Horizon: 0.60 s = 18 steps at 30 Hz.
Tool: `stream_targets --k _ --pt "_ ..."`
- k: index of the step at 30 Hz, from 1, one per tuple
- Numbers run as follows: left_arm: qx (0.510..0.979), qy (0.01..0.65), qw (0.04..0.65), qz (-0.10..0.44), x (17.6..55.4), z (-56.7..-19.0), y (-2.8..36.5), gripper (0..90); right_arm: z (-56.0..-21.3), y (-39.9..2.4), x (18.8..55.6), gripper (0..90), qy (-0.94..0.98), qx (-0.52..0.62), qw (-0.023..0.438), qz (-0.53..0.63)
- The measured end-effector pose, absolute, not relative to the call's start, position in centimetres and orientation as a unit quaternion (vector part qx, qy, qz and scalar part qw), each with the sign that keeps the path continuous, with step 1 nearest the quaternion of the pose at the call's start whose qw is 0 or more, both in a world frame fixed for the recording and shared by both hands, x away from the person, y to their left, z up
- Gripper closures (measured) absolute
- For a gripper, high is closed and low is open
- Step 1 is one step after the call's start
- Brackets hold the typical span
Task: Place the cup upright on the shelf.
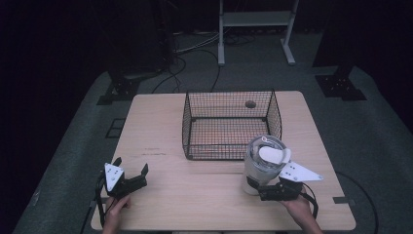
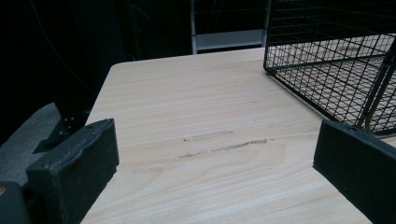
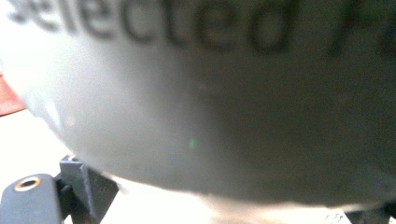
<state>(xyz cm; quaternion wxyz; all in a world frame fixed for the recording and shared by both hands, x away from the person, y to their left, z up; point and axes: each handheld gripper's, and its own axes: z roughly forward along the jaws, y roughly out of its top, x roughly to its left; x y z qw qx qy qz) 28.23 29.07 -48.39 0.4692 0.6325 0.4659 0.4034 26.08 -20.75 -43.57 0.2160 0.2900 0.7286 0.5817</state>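
A white canister (image 1: 261,168) with a clear lid stands tall at the front right corner of a black wire basket (image 1: 219,141) on the wooden table (image 1: 160,131). My right gripper (image 1: 254,187) is shut on the canister's lower part. In the right gripper view the canister's wall (image 3: 210,93), with blurred black lettering, sits very close to the camera. My left gripper (image 1: 130,165) hovers open and holds nothing near the table's front left. In the left gripper view its jaws stand wide apart over bare wood (image 2: 215,172), with the basket (image 2: 336,70) ahead to the right.
A small dark round thing (image 1: 250,104) shows through the basket's back wall. Beyond the table, a white metal frame (image 1: 255,19) and cables (image 1: 180,66) lie on the grey floor. Black stand bases (image 1: 340,85) flank the far corners.
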Motion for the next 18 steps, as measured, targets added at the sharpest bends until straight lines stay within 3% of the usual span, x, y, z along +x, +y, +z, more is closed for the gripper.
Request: stream_targets --k 18 --pt "0.632 0.466 0.47 0.402 28.2 -48.4 29.1 0.0 -38.1 -18.5 28.9 8.9 0.737 0.26 0.211 0.587"
